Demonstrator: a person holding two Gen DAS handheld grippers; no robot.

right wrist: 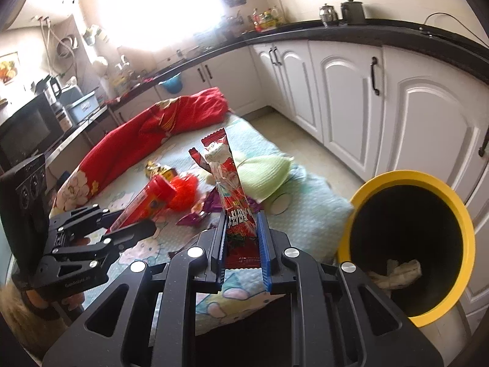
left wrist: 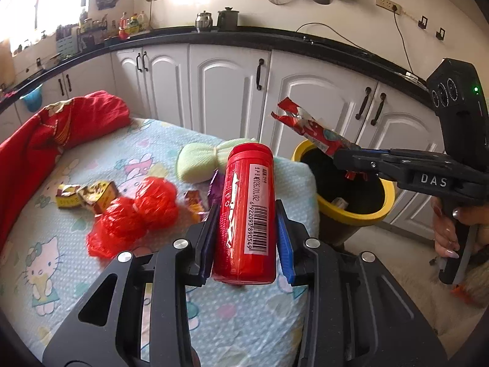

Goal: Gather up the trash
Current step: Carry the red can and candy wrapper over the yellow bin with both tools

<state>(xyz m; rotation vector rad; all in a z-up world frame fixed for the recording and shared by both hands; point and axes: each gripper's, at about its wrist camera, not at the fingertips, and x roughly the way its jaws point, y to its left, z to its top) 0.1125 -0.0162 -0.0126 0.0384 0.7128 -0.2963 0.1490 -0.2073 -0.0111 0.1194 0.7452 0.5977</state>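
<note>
Hand-held gripper on the left (left wrist: 246, 223) is seen clamped on a red canister (left wrist: 246, 214), its pads pressed on both sides so the canister is carried upright above the bed (left wrist: 91, 275). Over on the right, the other hand-held gripper (right wrist: 241, 241) is closed on a red snack wrapper (right wrist: 229, 189), pinched at its lower end so the rest stands up beyond the fingers. Both pieces appear to be held ready for dropping, since the yellow-rimmed bin (right wrist: 406, 177) is found just beside the bed's corner, near the wrapper. More litter is left on the bed: red netting (left wrist: 137, 214) and small boxes (left wrist: 88, 195).
</note>
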